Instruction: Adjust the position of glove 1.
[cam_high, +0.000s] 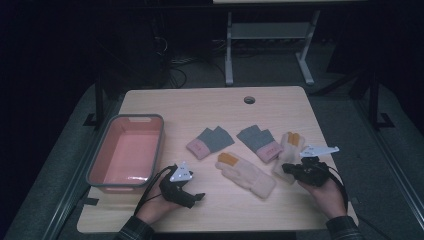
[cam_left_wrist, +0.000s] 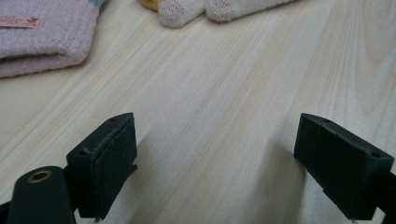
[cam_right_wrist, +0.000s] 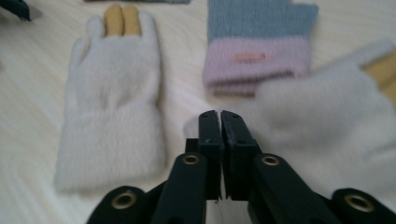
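A pink plastic bin (cam_high: 126, 151) with a grey rim, rectangular with rounded corners and smooth inner walls, stands along the left edge of the pale wood-grain tabletop (cam_high: 210, 105). Just right of it, near the front edge, the left gripper (cam_high: 192, 198) rests in a hand with its black jaws spread wide over bare wood; in the left gripper view the blocky pads (cam_left_wrist: 112, 158) stand far apart with nothing between them.

Toward the middle of the tabletop lies a grey knit glove with a pink cuff (cam_high: 209, 141), flat and fingerless in shape, with a small label on the cuff. In front of it lies a cream fuzzy glove (cam_high: 245, 174), set aslant, its fingertips mustard yellow and its ribbed cuff pointing to the front edge; the fabric looks soft and napped. Right of these is a second grey and pink glove (cam_high: 260, 141), its stitched label plain in the right gripper view (cam_right_wrist: 259, 46).

Nearer the right edge lies a second cream glove (cam_high: 286, 152), also yellow-tipped. The right gripper (cam_high: 286, 168) sits at its cuff, jaws pressed together; in the right gripper view a bit of the cream edge (cam_right_wrist: 327, 121) sits at the closed tips, though whether fabric is actually caught cannot be told.
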